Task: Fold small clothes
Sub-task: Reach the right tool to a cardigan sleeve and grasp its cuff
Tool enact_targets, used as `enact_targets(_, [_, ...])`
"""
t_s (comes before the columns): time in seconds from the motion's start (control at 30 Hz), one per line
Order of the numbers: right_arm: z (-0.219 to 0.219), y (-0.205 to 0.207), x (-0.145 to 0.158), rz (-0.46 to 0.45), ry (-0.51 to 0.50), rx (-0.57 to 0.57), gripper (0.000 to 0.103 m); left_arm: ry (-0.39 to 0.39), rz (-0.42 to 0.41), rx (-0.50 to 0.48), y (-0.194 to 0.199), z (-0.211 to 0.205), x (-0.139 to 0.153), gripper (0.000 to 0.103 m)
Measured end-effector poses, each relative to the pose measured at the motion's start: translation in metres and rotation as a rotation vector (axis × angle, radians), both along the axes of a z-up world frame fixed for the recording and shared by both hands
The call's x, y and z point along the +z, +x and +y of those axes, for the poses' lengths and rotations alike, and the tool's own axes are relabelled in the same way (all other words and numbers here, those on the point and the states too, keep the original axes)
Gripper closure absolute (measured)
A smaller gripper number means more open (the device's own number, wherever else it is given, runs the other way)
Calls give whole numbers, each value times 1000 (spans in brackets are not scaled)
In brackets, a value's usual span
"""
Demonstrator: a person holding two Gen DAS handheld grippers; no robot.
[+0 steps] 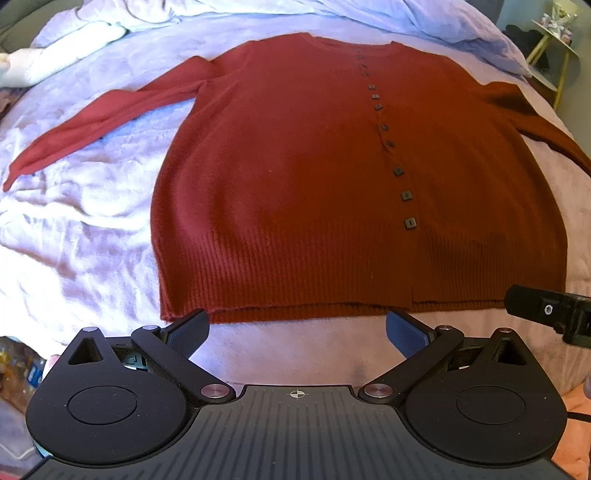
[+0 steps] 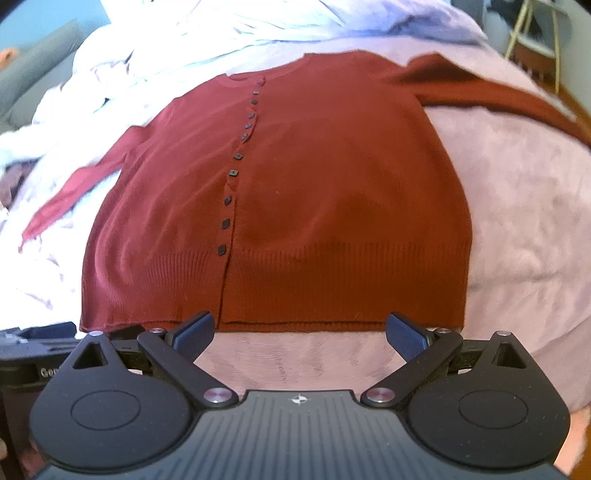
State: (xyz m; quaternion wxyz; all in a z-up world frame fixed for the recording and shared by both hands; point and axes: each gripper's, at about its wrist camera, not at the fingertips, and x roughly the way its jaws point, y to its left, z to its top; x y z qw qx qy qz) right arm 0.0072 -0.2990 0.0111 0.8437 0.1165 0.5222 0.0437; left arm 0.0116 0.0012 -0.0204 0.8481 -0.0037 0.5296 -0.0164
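On the fuzzy pink blanket (image 1: 295, 354) there's a red cardigan (image 1: 295, 166) spread flat, buttoned up, hem toward the cameras, both sleeves stretched out sideways. The left gripper (image 1: 297, 332) and right gripper (image 2: 299, 334) sit just short of the hem, jaws spread wide, gripping nothing.

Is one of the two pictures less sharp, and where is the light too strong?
Right wrist view: softer, motion-blurred red knitted cardigan; pale crumpled bedding behind it blown out white. Left wrist view: sharper, square buttons crisp. Both bend the hem through fisheye distortion.
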Motion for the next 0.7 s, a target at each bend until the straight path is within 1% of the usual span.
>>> enact_targets(0.13, [-13, 1, -8, 10, 82, -27, 4, 4, 1, -3, 3, -1, -1, 0])
enact_targets(0.2, [-21, 3, -9, -16, 118, -39, 4, 10, 0, -3, 5, -3, -1, 0])
enact_targets(0.27, [-36, 3, -8, -101, 202, -61, 4, 12, -2, -3, 9, -3, -1, 0])
enact_targets(0.33, [-57, 3, -10, -178, 294, -114, 4, 10, -6, 0, 14, -3, -2, 0])
enact_targets(0.4, [-74, 6, -18, -225, 356, -158, 4, 11, -9, 0, 20, -5, -1, 0])
enact_targets(0.43, [-82, 10, -25, -229, 375, -170, 4, 14, -14, -2, 24, -6, -1, 0])
enact_targets(0.53, [-99, 23, -49, -180, 416, -193, 4, 27, -43, 1, 40, -12, -2, 0])
enact_targets(0.63, [-113, 27, -73, -150, 489, -238, 4, 0, -46, 12, 54, -17, -5, 0])
enact_targets(0.7, [-117, 26, -80, -152, 522, -240, 4, -15, -31, 26, 65, -19, -12, 0])
